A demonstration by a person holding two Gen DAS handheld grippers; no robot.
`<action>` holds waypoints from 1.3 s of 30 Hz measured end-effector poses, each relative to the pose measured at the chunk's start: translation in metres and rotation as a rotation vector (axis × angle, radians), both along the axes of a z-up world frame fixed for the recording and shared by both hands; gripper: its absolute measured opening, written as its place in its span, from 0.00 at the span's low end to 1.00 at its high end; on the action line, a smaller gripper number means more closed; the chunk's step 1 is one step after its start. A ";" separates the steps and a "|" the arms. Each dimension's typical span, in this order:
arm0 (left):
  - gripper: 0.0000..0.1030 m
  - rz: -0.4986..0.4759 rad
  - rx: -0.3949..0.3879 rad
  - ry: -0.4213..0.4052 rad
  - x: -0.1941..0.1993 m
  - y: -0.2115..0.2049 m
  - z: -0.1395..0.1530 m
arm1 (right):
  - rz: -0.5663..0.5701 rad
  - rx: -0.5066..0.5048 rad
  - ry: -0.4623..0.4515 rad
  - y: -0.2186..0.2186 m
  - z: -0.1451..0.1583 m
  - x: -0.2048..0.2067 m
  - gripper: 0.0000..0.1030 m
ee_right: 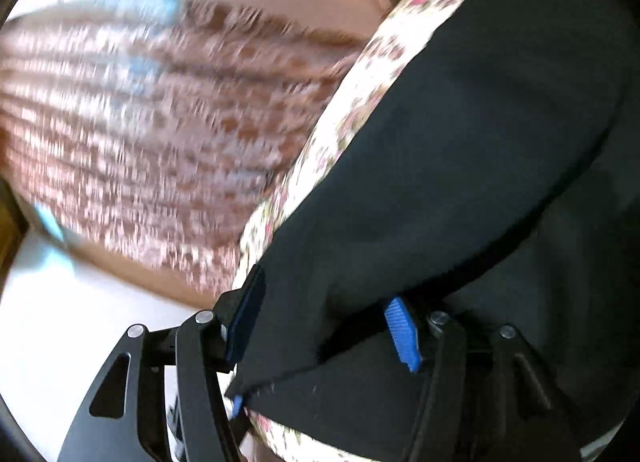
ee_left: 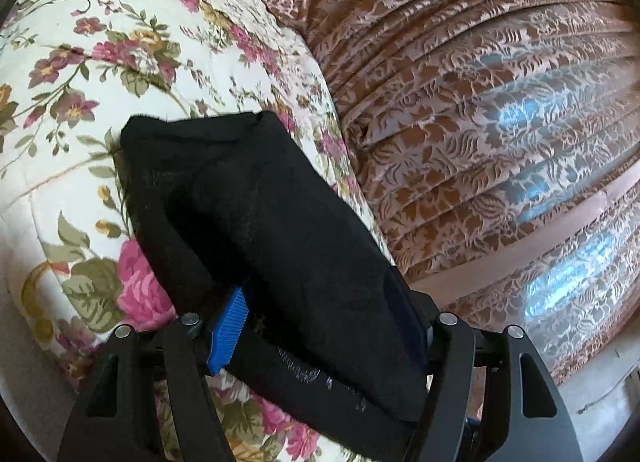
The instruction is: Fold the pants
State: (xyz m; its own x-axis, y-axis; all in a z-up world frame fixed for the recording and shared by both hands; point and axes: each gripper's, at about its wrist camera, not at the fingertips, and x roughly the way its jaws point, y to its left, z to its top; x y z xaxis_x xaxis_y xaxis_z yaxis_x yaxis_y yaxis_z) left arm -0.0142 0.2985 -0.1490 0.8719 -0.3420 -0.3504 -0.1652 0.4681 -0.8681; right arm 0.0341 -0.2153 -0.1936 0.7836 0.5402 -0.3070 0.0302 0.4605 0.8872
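Note:
The black pants lie folded on a floral quilt, near its right edge. My left gripper stands wide open around the near end of the pants, its blue pads on either side of the cloth, not pressing it. In the right wrist view the black pants fill the right side over the floral quilt. My right gripper is also open, with pants cloth lying between its blue pads. The right wrist view is motion-blurred.
A brown and pink patterned bed skirt or curtain hangs beside the quilt; it also shows blurred in the right wrist view. Pale floor lies below it.

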 end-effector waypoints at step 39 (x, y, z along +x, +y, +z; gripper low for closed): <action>0.11 0.171 0.252 0.098 -0.034 0.045 0.015 | 0.144 -0.344 0.026 0.014 -0.004 -0.055 0.20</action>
